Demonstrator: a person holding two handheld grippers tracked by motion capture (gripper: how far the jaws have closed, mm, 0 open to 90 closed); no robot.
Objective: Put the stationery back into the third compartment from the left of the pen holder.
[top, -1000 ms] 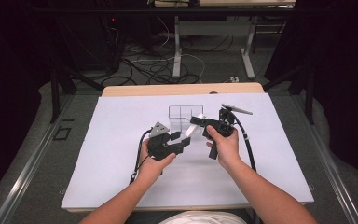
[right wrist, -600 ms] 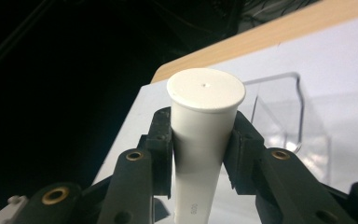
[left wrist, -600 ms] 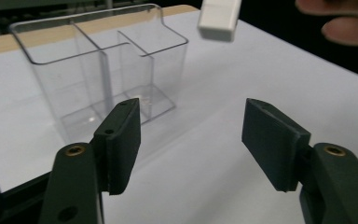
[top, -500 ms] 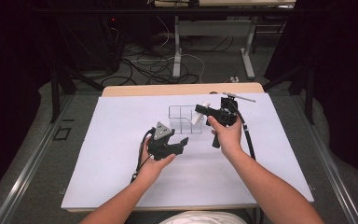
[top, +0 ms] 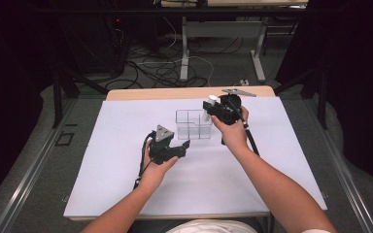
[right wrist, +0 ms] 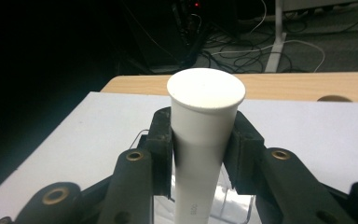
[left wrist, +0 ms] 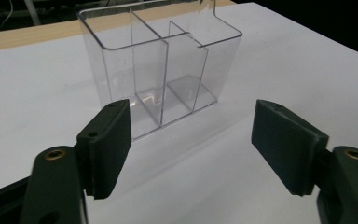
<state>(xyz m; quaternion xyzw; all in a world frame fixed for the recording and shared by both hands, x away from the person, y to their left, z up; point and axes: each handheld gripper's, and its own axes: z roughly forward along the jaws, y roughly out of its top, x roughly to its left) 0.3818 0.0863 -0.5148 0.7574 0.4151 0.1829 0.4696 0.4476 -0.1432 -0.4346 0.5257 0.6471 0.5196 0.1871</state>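
R gripper [top: 212,110] w/ white tube [top: 210,108] moved back; L gripper [top: 180,147] pulled nearer.

White tube [right wrist: 205,140] upright above clear divided organizer [left wrist: 161,65] on table

both forearms reach in from the near edge of the table, bare to the elbow. the left hand [top: 156,162] holds the left hand-held gripper [top: 180,145] low, pointing forward and to the right, its two dark jaws spread wide apart with nothing between them, the grey three-cornered plate on top. the right hand [top: 233,131] holds the right hand-held gripper [top: 208,108] raised and farther forward, pointing left, its jaws pressed against both sides of a white tube [right wrist: 204,140] that stands upright between them. the two hands are apart.
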